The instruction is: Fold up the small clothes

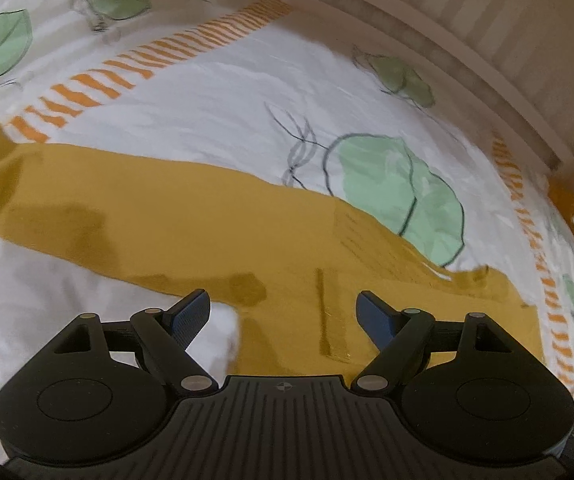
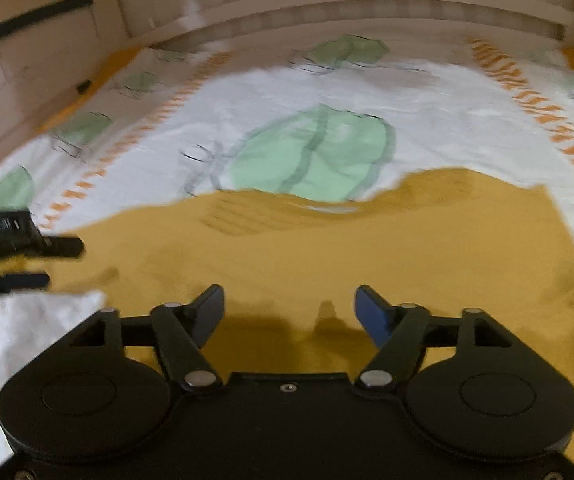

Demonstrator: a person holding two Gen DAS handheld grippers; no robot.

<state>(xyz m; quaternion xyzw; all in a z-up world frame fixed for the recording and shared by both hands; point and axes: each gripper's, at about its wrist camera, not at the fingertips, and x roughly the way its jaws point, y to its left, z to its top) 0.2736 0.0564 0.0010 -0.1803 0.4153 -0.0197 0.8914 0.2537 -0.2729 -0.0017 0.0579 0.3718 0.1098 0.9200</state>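
My mustard shirt (image 1: 167,208) lies spread flat on the leaf-print bedsheet (image 1: 215,92). My left gripper (image 1: 285,312) hangs over it with jaws wide apart, holding nothing. My right gripper (image 2: 289,308) is likewise spread wide above the cloth, empty.

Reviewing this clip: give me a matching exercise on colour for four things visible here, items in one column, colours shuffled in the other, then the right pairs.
Things:
1. garment
2. leaf print on the bedsheet
3. dashed stripe
4. pads of the left gripper

Colours:
A. blue
B. mustard yellow
C. pale green
D. orange

Pairs: 1-B, 2-C, 3-D, 4-A
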